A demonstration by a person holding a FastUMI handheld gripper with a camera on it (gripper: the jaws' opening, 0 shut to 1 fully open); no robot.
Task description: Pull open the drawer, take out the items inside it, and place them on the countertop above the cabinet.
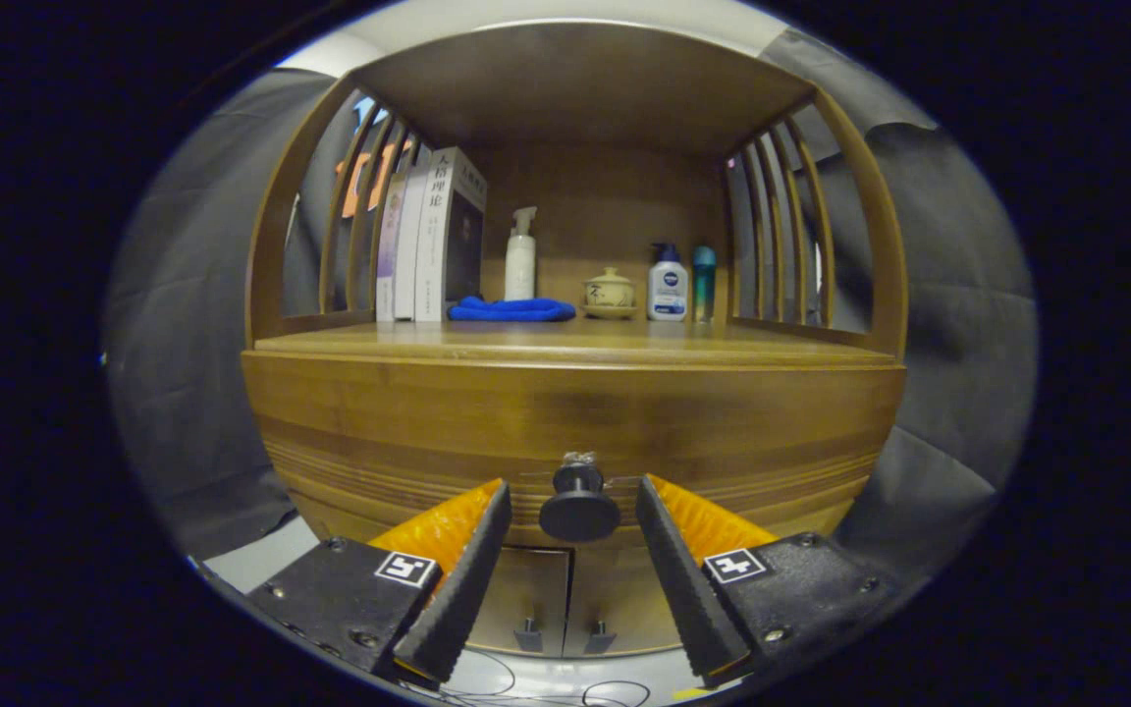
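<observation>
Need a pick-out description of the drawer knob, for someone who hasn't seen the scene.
Start at the wooden cabinet and its wide drawer front under the countertop. The drawer knob is a dark round knob at the front's lower middle, sitting between the open fingers of the hand-held gripper, untouched. The two small door handles below are squarish.

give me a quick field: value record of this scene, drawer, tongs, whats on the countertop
drawer: shut, front flush with the cabinet
knob: dark round knob between the fingers
tongs: tongs open, fingers either side of the knob, not touching it
countertop: books, blue cloth, white spray bottle, lidded bowl, pump bottle, teal bottle
below drawer: two cabinet doors, closed
task stage: drawer not yet pulled
</observation>
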